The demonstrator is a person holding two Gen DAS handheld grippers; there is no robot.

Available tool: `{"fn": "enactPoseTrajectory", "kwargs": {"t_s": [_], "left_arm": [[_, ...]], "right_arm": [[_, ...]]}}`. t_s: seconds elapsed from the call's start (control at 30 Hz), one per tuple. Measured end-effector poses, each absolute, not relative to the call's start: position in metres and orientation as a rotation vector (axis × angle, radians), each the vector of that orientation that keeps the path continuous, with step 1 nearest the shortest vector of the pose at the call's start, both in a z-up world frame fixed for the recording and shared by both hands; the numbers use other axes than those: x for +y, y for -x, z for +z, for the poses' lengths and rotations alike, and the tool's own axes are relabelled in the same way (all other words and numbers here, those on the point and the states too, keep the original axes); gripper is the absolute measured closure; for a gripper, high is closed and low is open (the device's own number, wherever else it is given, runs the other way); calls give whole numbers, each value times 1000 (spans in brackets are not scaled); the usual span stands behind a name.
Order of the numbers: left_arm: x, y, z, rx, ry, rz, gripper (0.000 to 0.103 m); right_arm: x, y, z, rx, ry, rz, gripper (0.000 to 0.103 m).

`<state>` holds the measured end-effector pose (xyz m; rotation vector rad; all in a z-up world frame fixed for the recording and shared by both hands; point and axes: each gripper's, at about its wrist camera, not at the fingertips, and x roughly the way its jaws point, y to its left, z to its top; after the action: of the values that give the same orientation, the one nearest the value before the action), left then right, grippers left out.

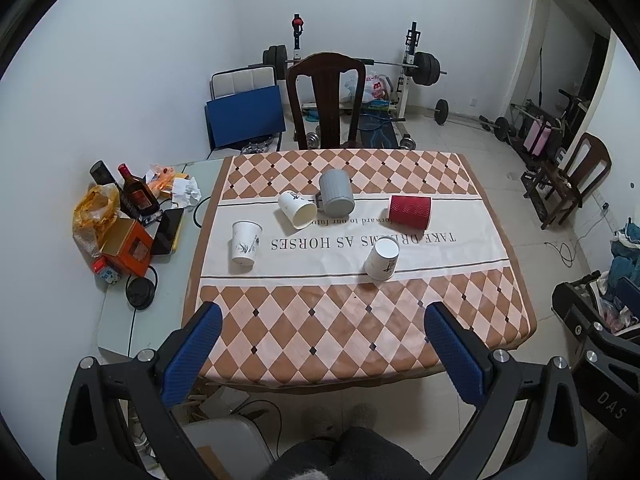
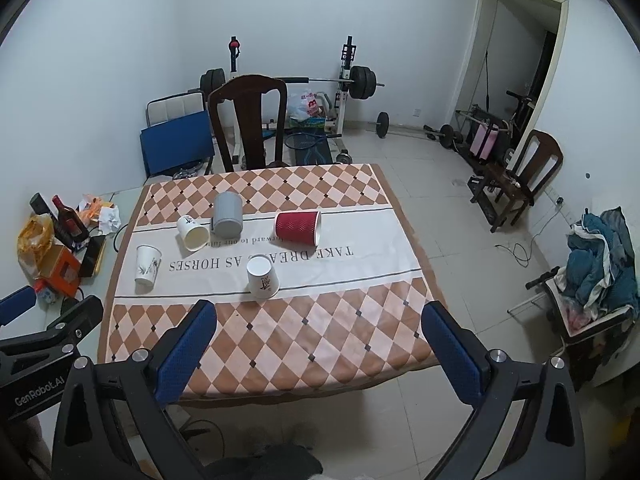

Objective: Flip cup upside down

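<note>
Several cups sit on the checked tablecloth [image 1: 360, 328]. A white paper cup [image 1: 244, 243] stands upright at the left. Another white cup [image 1: 297, 209] lies on its side, mouth toward me. A grey mug [image 1: 337, 193] lies beside it. A red ribbed cup [image 1: 410, 211] lies on its side. A white cup [image 1: 382, 259] stands upside down. In the right wrist view: upright cup [image 2: 147, 264], lying white cup [image 2: 193, 232], grey mug [image 2: 227, 216], red cup [image 2: 298, 227], inverted cup [image 2: 262, 277]. My left gripper [image 1: 323, 322] and right gripper [image 2: 319, 318] are open, empty, held before the table's near edge.
A side table [image 1: 120, 320] at the left holds a bottle [image 1: 136, 194], an orange box [image 1: 128, 246], bags and cables. A dark wooden chair [image 1: 326, 100] stands behind the table. Weights and a bench rack [image 1: 412, 72] line the back wall. Another chair [image 2: 520, 180] stands at the right.
</note>
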<state>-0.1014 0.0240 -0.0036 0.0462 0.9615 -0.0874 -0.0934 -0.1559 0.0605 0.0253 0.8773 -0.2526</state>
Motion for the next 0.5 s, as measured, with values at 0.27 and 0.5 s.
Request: {"fn": "enactPoseTrajectory", "kwargs": {"t_s": [0.27,0.5], "left_arm": [[15,103,-4,986,-31,-52,0],[13,105,-4,988,-31,-32,0]], "right_arm": [[-164,94,69,875,-24,-240,0],[-168,94,71,881,-24,-230,0]]}}
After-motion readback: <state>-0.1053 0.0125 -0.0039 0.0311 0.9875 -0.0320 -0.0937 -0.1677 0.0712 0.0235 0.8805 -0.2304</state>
